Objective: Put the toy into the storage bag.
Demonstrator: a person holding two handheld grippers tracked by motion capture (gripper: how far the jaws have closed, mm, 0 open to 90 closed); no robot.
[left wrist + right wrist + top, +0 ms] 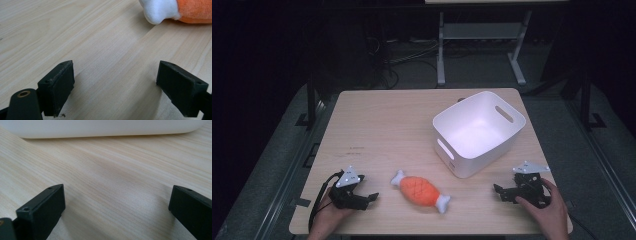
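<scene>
An orange plush meat toy with white bone ends (pixel 421 191) lies on the wooden table (pixel 387 125) near the front, between both hands. Its white end and orange body (pixel 160 11) appear at the top of the left gripper view. My left gripper (pixel 371 198) rests on the table to the toy's left, jaws wide open and empty (pixel 116 86). My right gripper (pixel 498 191) rests at the front right, also open with nothing between its jaws (pixel 117 212). A white bin (pixel 479 131) with handle slots stands empty behind the right gripper; its base (pixel 100 130) spans the top of the right gripper view.
A metal stand (pixel 479 45) and cables are on the dark floor beyond the table's far edge. Bare wood stretches across the left and middle of the table.
</scene>
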